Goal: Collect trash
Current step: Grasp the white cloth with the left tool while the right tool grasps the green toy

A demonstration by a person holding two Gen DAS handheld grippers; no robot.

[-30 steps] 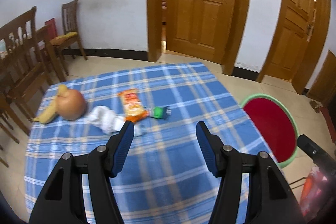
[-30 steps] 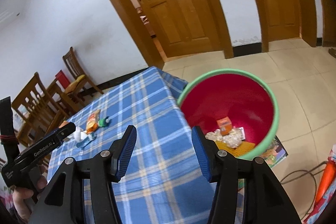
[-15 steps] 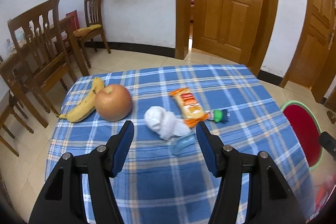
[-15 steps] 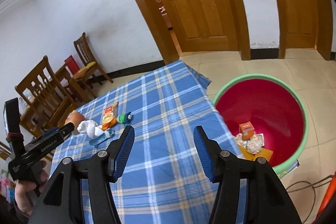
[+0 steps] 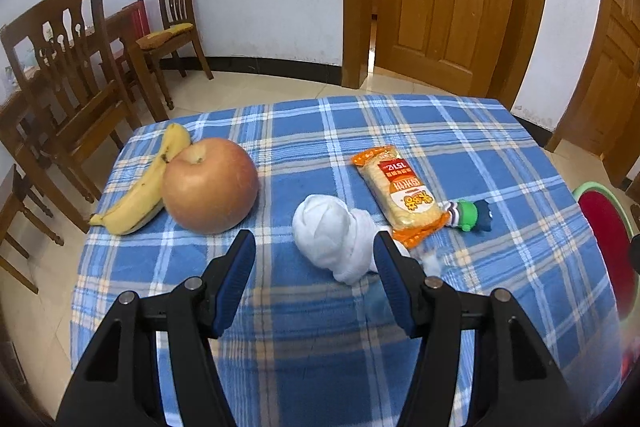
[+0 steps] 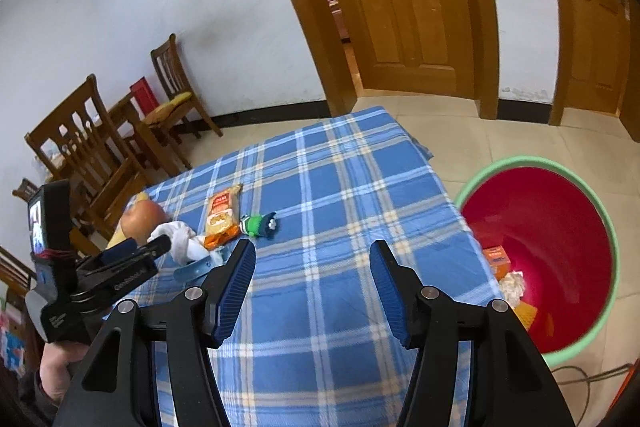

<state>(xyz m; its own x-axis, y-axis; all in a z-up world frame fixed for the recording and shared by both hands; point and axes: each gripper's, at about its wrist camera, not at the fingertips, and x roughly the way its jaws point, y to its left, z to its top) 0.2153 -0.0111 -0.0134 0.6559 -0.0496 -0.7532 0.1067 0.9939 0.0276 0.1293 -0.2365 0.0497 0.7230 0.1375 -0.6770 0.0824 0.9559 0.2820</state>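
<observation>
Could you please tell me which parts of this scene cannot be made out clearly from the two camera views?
- Pale blue item, left wrist view: mostly behind the left gripper and the white tissue wad; what it is stays unclear.
- Bin contents, right wrist view: partly hidden by the tablecloth edge.
- Banana, right wrist view: almost wholly behind the apple.
- Snack packet print: too small.

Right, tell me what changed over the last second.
The left tool swung toward the white tissue wad, open and empty. The right tool turned from the red bin toward the table, also empty. Apple, banana and snack packet stayed put.
</observation>
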